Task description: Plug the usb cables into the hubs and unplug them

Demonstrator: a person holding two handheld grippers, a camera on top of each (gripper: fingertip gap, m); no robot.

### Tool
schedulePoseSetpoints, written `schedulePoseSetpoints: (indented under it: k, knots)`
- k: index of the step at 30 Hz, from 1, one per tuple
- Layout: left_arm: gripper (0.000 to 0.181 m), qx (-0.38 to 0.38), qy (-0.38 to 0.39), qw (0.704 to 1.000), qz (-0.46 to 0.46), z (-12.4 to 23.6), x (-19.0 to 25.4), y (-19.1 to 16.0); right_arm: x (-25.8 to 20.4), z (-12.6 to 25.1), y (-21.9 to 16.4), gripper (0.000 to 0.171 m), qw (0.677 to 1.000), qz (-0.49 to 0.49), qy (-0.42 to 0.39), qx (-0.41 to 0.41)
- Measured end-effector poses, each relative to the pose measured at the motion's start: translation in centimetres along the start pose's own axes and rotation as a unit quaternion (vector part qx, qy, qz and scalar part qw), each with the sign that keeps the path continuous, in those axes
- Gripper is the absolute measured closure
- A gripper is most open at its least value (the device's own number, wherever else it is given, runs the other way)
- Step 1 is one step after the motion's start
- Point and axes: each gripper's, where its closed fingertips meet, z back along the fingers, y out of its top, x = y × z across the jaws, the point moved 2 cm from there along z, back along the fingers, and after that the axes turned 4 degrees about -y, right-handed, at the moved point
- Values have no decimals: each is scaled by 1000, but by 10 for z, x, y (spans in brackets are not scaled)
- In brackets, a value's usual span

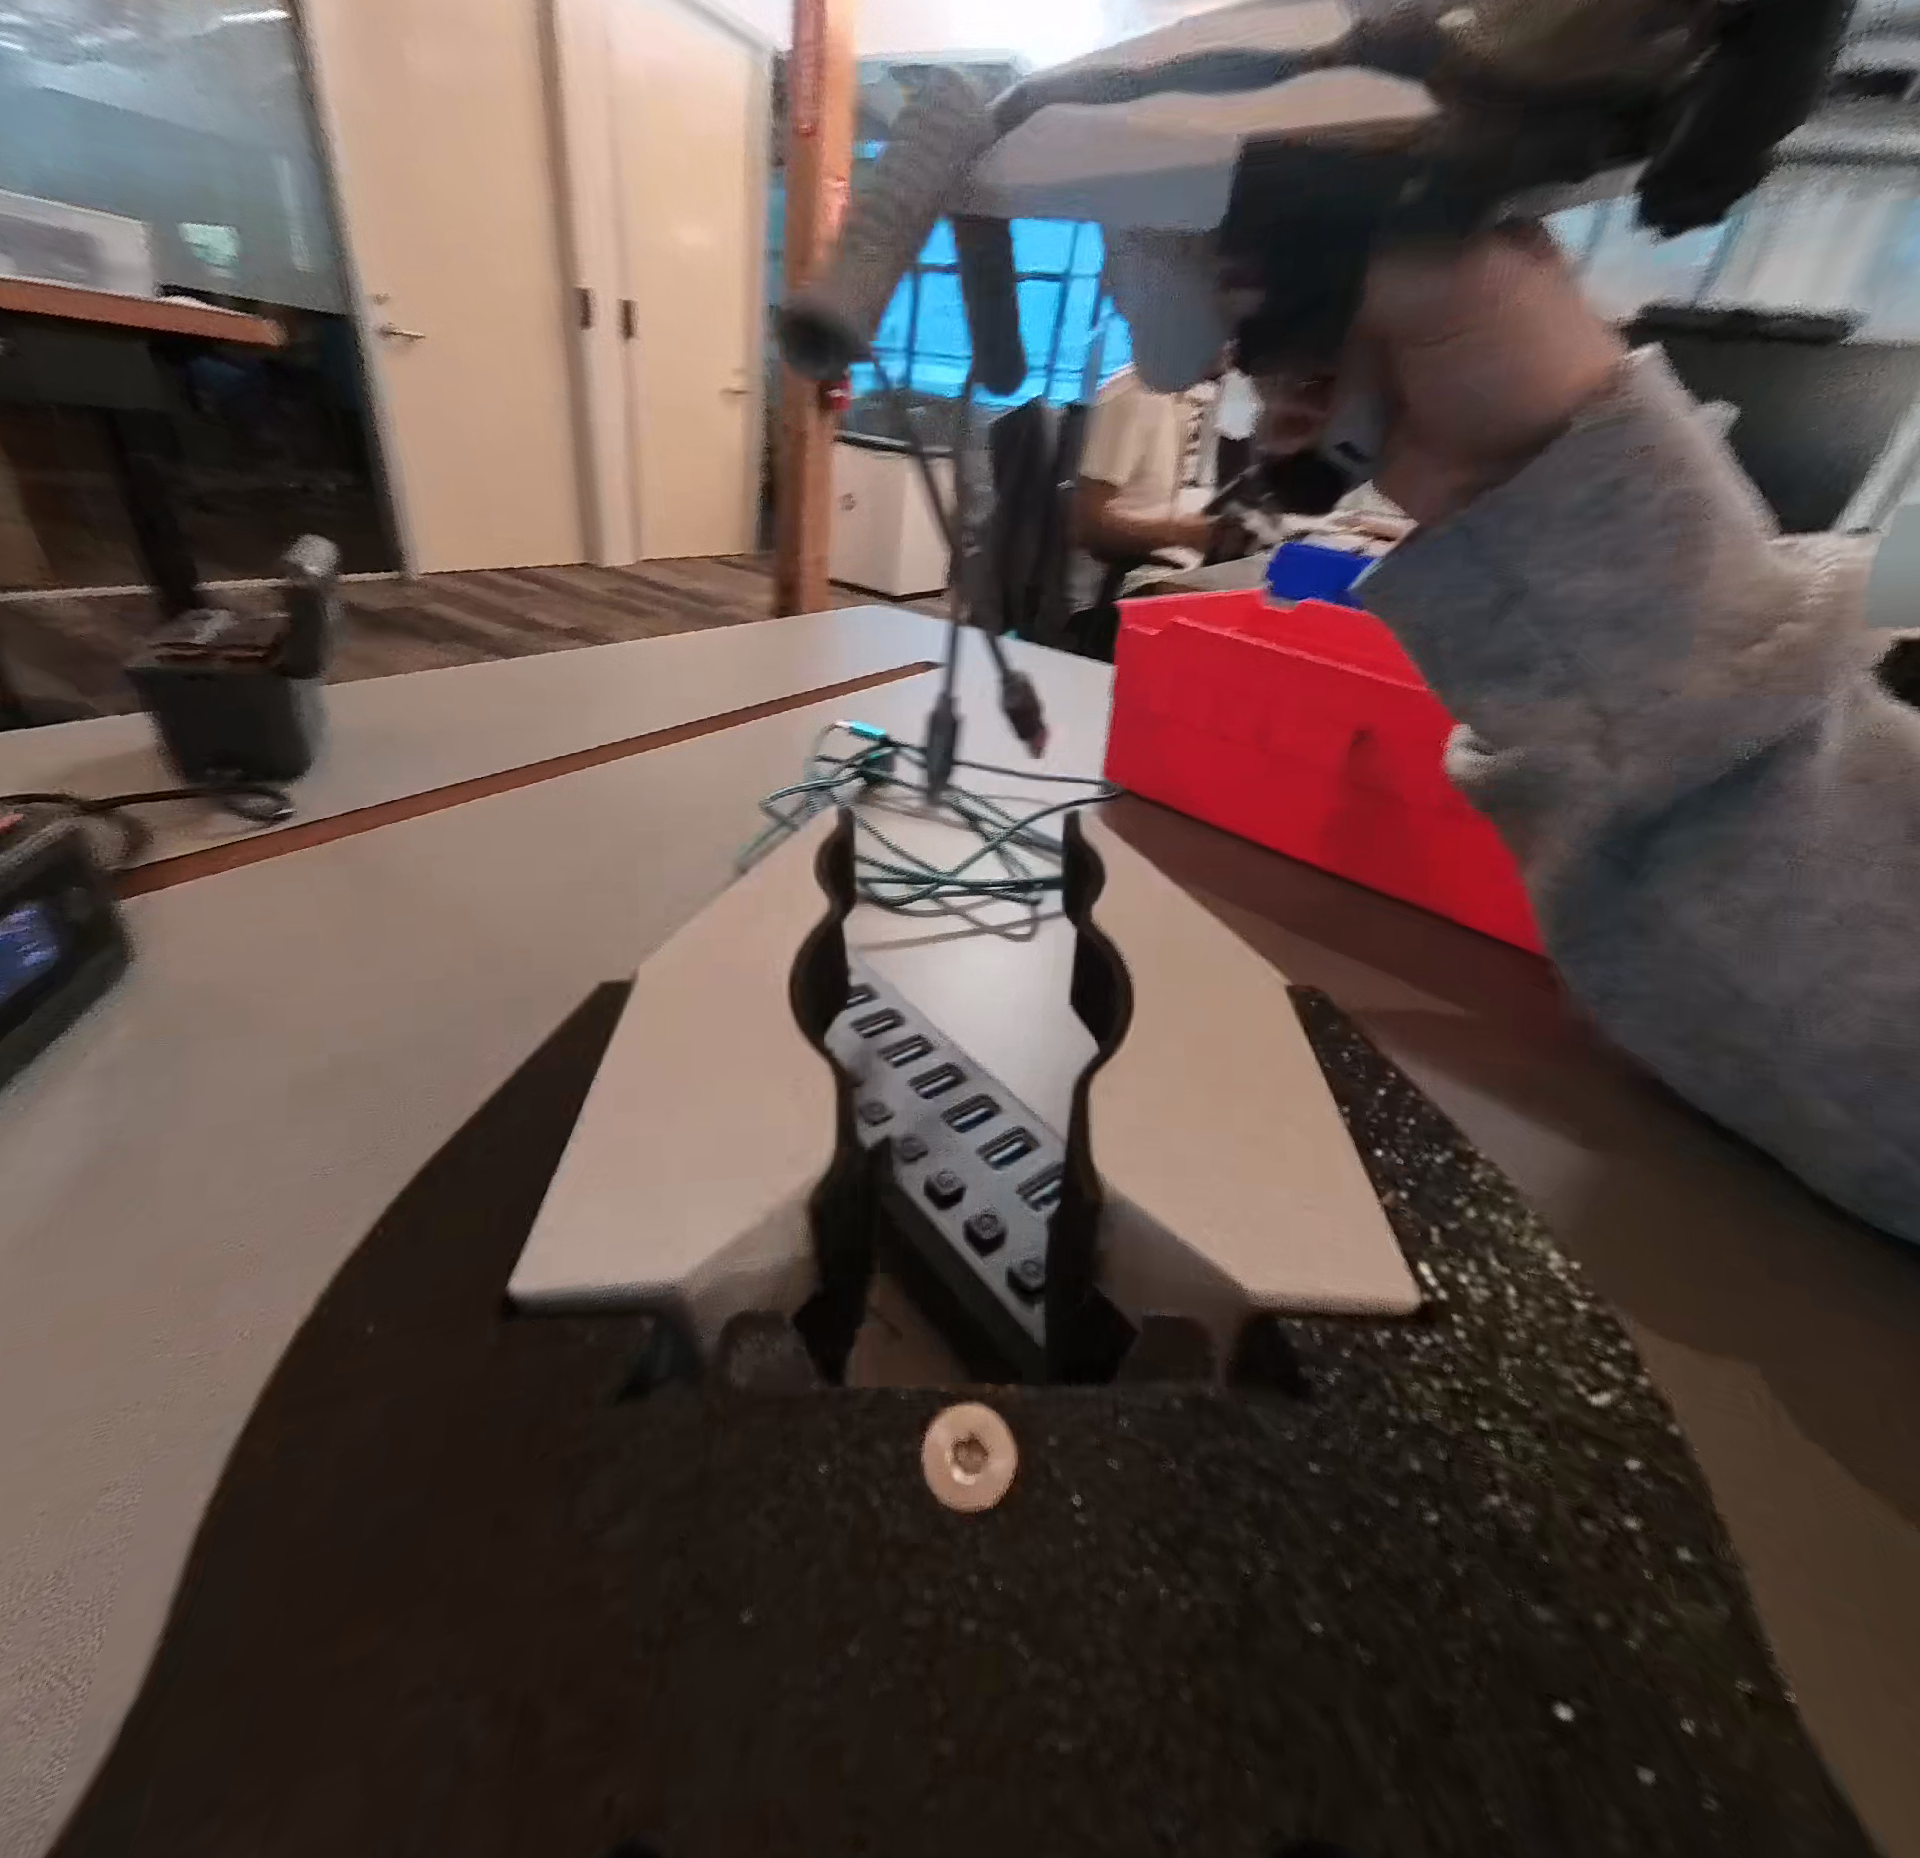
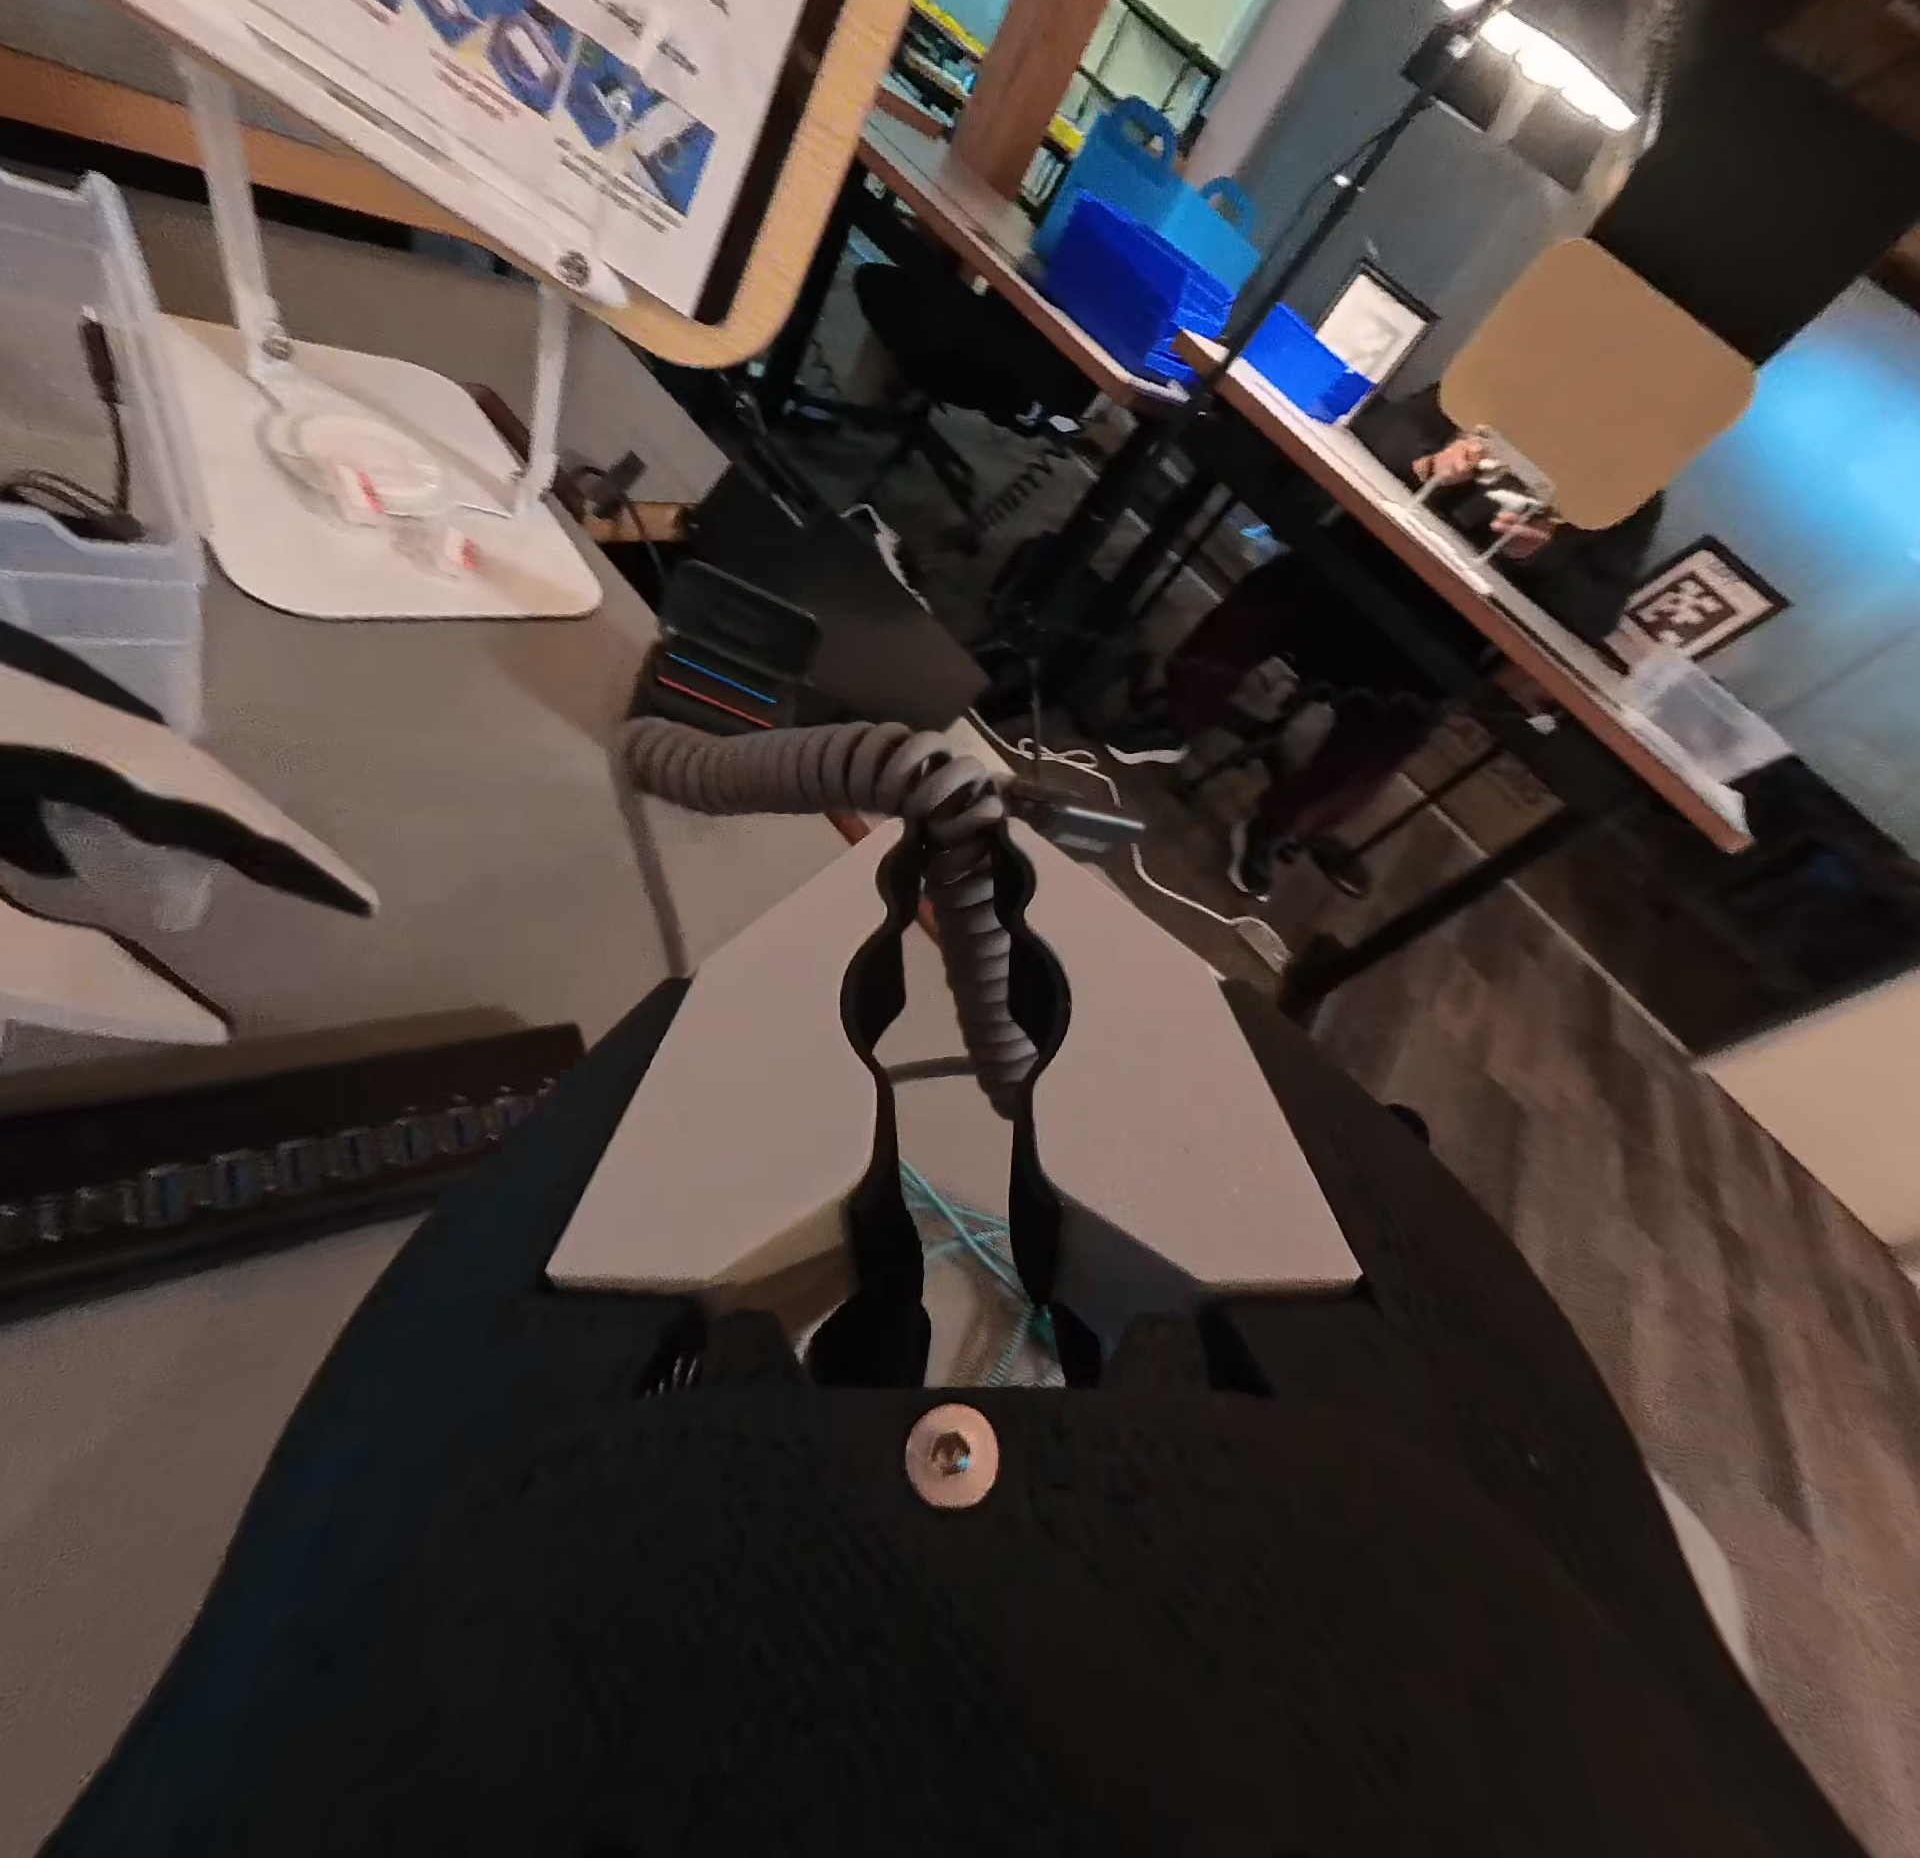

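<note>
A black USB hub point(image 1: 966, 1133) with a row of ports lies on the grey table, showing between the fingers of my left gripper point(image 1: 961, 852). That gripper's jaws stand apart, one on each side of the hub. The hub also shows in the right wrist view point(image 2: 260, 1154), with the left gripper point(image 2: 156, 873) over it. My right gripper point(image 2: 956, 873) is shut on a grey coiled cable point(image 2: 977, 956) and holds it above the table. In the left wrist view the coiled cable point(image 1: 894, 219) hangs with two thin leads and their plugs point(image 1: 940, 738) dangling over a tangle of dark thin cables point(image 1: 935, 852).
A red bin point(image 1: 1299, 769) stands at the right, with a hand in a grey sleeve point(image 1: 1662, 769) in front of it. A black device point(image 1: 229, 686) and a screened unit point(image 1: 42, 956) are at the left. A white stand with a sheet point(image 2: 395, 520), a clear box point(image 2: 94, 561) and the table edge are nearby. Left tips to right tips: about 15 cm. Left tips and right tips are each some 30 cm from the black device point(image 1: 229, 686).
</note>
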Motion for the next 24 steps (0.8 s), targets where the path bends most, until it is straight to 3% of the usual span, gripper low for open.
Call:
schedulePoseSetpoints:
  k: [6, 10, 11, 15, 16, 21, 24]
  knots:
    - [120, 13, 17, 999, 41, 2, -11, 1, -39, -9, 30, 160, 994, -51, 79, 53]
    - [109, 2, 79, 996, 47, 5, -26, -2, -60, -9, 47, 160, 992, -40, 96, 71]
    - [114, 0, 81, 995, 50, 5, -27, -2, -65, -9, 51, 160, 992, -34, 99, 76]
    - [175, -19, 82, 994, 68, 3, -31, -8, -71, -7, 59, 160, 992, -14, 92, 85]
    - [181, -19, 70, 995, 69, 2, -28, -8, -69, -6, 58, 160, 993, -11, 88, 82]
    - [181, -7, 84, 994, 66, 5, -31, -5, -52, -4, 47, 159, 995, -15, 69, 65]
    - [181, -7, 117, 993, 25, 11, -35, -2, -54, 0, 19, 158, 993, 34, 115, 4]
